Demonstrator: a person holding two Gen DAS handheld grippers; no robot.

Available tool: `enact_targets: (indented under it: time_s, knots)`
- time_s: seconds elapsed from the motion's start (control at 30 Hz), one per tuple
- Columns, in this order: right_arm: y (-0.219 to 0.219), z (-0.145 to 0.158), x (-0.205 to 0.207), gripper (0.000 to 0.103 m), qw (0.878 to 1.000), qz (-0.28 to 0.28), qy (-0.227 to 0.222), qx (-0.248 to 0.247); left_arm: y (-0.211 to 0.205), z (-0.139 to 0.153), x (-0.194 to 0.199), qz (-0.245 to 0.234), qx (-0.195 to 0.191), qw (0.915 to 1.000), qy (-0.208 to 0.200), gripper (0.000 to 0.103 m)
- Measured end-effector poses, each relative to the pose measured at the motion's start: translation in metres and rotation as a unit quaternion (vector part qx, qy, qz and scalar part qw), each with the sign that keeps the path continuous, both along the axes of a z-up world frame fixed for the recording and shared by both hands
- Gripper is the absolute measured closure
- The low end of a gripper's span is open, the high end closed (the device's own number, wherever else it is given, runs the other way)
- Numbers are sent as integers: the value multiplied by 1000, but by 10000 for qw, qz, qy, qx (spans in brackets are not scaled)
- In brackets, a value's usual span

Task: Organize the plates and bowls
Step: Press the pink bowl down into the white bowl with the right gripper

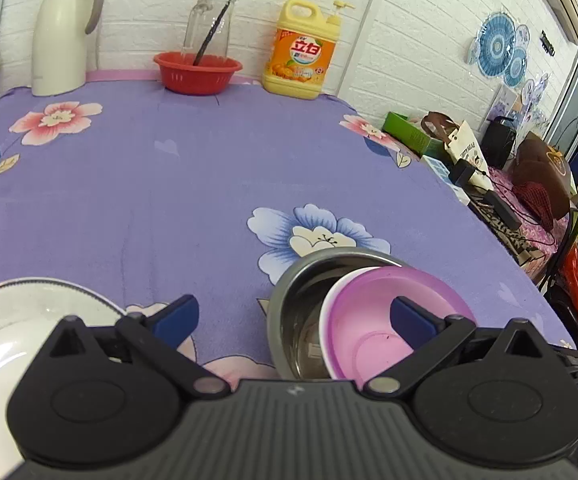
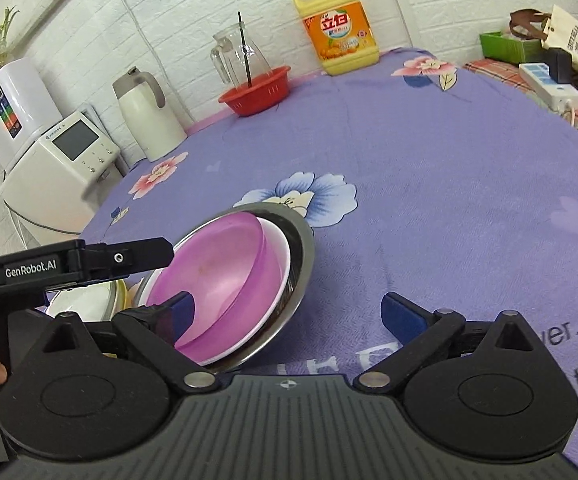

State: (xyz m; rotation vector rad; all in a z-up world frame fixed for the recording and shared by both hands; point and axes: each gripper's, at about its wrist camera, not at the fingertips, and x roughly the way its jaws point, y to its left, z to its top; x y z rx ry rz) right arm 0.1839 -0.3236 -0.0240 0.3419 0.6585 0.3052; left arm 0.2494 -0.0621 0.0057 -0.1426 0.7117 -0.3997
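Two grippers are hovering low over the near edge of the table (image 1: 209,184), which is wearing a purple floral cloth. The left gripper (image 1: 293,316) is holding its jaws spread wide with nothing between them; one blue fingertip is showing in front of the pink bowl (image 1: 373,320). The right gripper (image 2: 289,312) is likewise gaping wide and gripping nothing. Between them the pink bowl is sitting tilted inside a steel bowl (image 2: 301,256), its rim leaning against the metal wall. A white plate (image 1: 5,332) is lying just left of the left gripper. Far back along the wall, a red basket (image 1: 198,73), glass pitcher (image 1: 209,20), white thermos (image 1: 63,36) and yellow detergent bottle (image 1: 301,52) are standing.
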Motion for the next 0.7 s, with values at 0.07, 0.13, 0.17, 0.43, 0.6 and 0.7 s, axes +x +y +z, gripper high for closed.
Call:
enact_targets:
  time_s: [0.07, 0.13, 0.17, 0.43, 0.6, 0.7]
  knots:
    - [6, -1, 5, 0, 9999, 7, 4, -140, -4, -4, 5, -49, 93, 9999, 36, 2]
    - [12, -2, 11, 0, 9994, -19, 0, -358, -7, -8, 10, -53, 201, 9998, 62, 2]
    - [14, -3, 13, 0, 9990, -19, 5, -439, -10, -11, 13, -54, 248, 9996, 82, 2]
    - [27, -9, 26, 0, 9961, -15, -30, -884, -24, -21, 22, -214, 509, 9983, 176, 2]
    - [35, -13, 23, 0, 9927, -3, -153, -1200, -29, -24, 23, -250, 702, 9971, 158, 2]
    - [35, -14, 22, 0, 9920, 0, -223, -1246, -29, -24, 23, -271, 760, 9966, 143, 2]
